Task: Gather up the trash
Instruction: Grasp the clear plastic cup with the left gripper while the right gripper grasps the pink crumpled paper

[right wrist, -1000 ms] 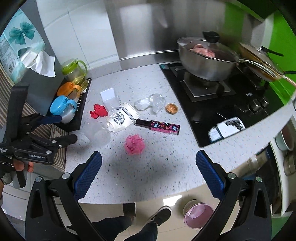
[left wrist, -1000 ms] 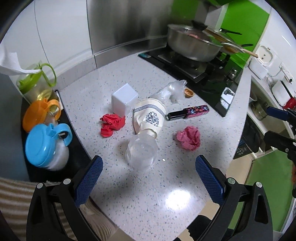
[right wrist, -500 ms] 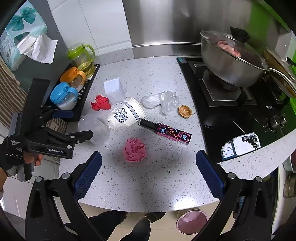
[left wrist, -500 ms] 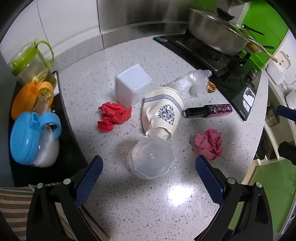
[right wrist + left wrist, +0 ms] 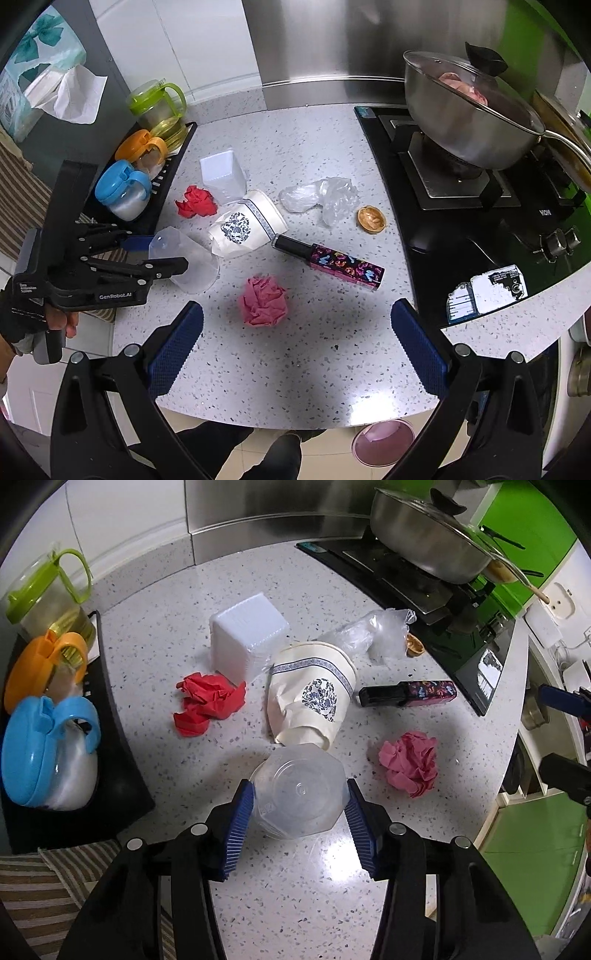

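Observation:
A clear plastic cup point(image 5: 298, 794) lies on its side on the speckled counter; my left gripper point(image 5: 299, 823) has its blue pads against both sides of it. It also shows in the right wrist view point(image 5: 184, 260). Behind it lie a crushed paper cup point(image 5: 312, 698), a red paper ball point(image 5: 208, 701), a pink paper ball point(image 5: 410, 762), a white plastic tub point(image 5: 247, 635), a crumpled clear bag point(image 5: 376, 633) and a black patterned tube point(image 5: 406, 693). My right gripper point(image 5: 297, 343) is open and empty, above the counter's front edge, near the pink ball point(image 5: 263, 301).
A black tray point(image 5: 110, 738) at the left holds blue-lidded point(image 5: 44, 753), orange-lidded point(image 5: 44, 664) and green-lidded point(image 5: 48, 594) jugs. The hob point(image 5: 480, 206) with a steel pan point(image 5: 469, 110) is at the right. A nut shell point(image 5: 371, 219) lies by the hob. A pink bin point(image 5: 382, 441) stands on the floor.
My left gripper has moved forward and down to the clear cup and narrowed until its pads meet the cup's sides. My right gripper has moved closer to the counter.

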Demonstrator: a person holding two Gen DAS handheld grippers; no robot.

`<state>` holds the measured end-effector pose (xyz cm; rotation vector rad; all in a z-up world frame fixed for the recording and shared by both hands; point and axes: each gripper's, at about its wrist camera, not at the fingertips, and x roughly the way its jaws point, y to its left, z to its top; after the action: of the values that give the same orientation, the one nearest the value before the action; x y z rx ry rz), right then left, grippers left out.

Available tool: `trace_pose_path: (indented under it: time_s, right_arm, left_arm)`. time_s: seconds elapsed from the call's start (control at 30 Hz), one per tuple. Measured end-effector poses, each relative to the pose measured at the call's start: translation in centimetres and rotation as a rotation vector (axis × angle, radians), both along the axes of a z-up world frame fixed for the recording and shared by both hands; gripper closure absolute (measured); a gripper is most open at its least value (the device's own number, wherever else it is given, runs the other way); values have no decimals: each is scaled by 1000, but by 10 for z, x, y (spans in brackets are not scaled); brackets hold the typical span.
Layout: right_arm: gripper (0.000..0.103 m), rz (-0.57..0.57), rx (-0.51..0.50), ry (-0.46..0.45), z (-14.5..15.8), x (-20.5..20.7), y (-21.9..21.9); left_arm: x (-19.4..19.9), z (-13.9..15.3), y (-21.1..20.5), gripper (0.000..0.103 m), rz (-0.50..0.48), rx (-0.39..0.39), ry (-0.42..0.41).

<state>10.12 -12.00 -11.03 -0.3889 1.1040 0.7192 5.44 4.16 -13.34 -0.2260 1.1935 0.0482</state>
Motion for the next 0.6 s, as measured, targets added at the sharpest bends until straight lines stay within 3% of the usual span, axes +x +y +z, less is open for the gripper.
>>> trace_pose_path:
  time_s: [0.6]
  right_arm:
    - [4,73,-95,59,-53,9,43]
  left_arm:
    - [-21,39,18,54,55,-8,-84]
